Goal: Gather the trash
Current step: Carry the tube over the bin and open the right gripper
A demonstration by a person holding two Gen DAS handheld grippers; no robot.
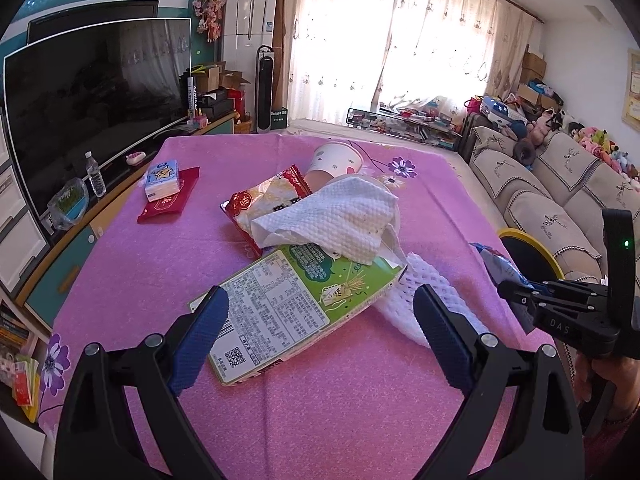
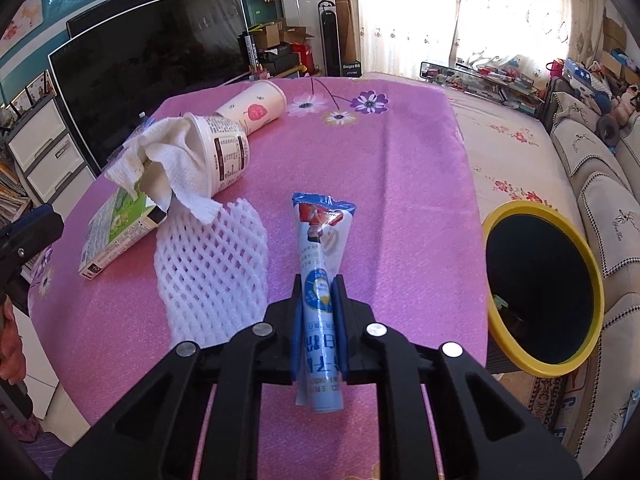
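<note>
My right gripper (image 2: 318, 294) is shut on a blue and white wrapper tube (image 2: 320, 256) and holds it over the pink table, left of the yellow-rimmed black bin (image 2: 540, 288). My left gripper (image 1: 320, 304) is open over a green and white carton (image 1: 280, 304). A crumpled white paper towel (image 1: 332, 216) lies on a tub (image 2: 224, 152), next to a red snack bag (image 1: 264, 196), a paper cup (image 1: 336, 158) on its side and a white foam net (image 2: 212, 264).
A tissue pack (image 1: 162, 180) on a red packet (image 1: 170, 200) lies at the table's far left. A TV (image 1: 96, 96) and cabinet stand to the left, a sofa (image 1: 560, 184) to the right. The bin sits off the table's right edge.
</note>
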